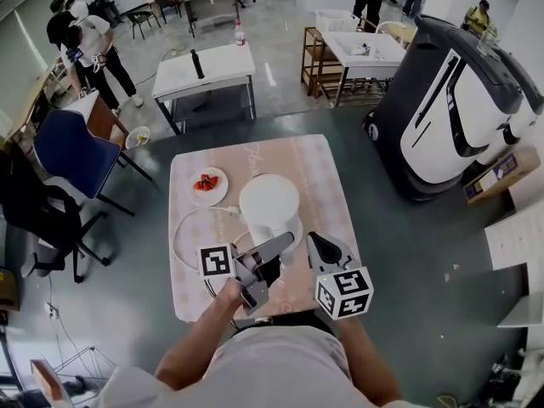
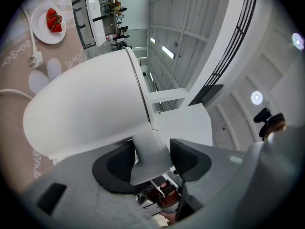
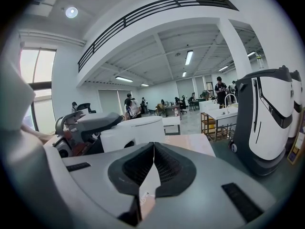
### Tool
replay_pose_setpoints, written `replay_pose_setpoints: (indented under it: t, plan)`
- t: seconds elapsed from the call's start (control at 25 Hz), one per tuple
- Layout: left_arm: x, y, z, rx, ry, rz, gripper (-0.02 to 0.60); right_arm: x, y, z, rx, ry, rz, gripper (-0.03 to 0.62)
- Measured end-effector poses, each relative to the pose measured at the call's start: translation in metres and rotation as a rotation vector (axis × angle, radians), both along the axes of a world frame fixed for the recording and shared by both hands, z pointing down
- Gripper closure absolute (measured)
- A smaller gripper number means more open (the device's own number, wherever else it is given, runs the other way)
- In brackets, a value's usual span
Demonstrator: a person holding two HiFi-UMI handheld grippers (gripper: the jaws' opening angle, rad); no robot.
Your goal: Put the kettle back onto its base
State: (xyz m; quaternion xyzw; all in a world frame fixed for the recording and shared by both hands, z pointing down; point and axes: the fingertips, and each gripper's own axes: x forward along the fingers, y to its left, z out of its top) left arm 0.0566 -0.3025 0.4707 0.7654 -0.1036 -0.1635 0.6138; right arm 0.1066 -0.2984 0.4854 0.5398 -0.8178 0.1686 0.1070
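Observation:
A white kettle (image 1: 269, 204) stands in the middle of the pink-clothed table (image 1: 319, 172). My left gripper (image 1: 274, 253) is shut on its handle (image 2: 150, 154) from the near side, and the kettle body (image 2: 86, 111) fills the left gripper view. My right gripper (image 1: 321, 246) hovers just right of the kettle, with its jaws shut on nothing (image 3: 152, 165). In the right gripper view the kettle (image 3: 143, 128) appears beside the left gripper (image 3: 88, 124). A white cord (image 1: 180, 228) loops to the kettle's left and ends in a plug (image 2: 36, 59). I cannot make out the base; the kettle hides what is under it.
A plate of strawberries (image 1: 207, 184) sits on the table's far left. A large white and black machine (image 1: 459, 109) stands to the right. A blue chair (image 1: 72, 147) stands at left, and a white table (image 1: 208, 68) lies beyond. People stand further off.

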Motion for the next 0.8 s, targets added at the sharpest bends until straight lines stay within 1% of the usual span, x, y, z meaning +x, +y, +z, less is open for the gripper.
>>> replay_pose_setpoints:
  t: [0.08,0.44,0.6,0.8]
  plan:
    - [0.003,-0.004,0.003,-0.007,-0.004,0.002,0.348,0.004,-0.004,0.003,-0.005,-0.002,0.003,0.589]
    - [0.016,-0.013,0.009,0.014,-0.019,0.028,0.348,0.019,-0.015,0.007,-0.016,-0.003,0.011,0.589]
    - [0.019,-0.013,0.009,0.02,-0.016,0.035,0.347,0.019,-0.018,0.008,-0.021,-0.003,0.011,0.589]
    - [0.022,-0.008,0.015,0.039,-0.043,0.053,0.347,0.013,-0.019,0.01,-0.023,-0.003,-0.002,0.589]
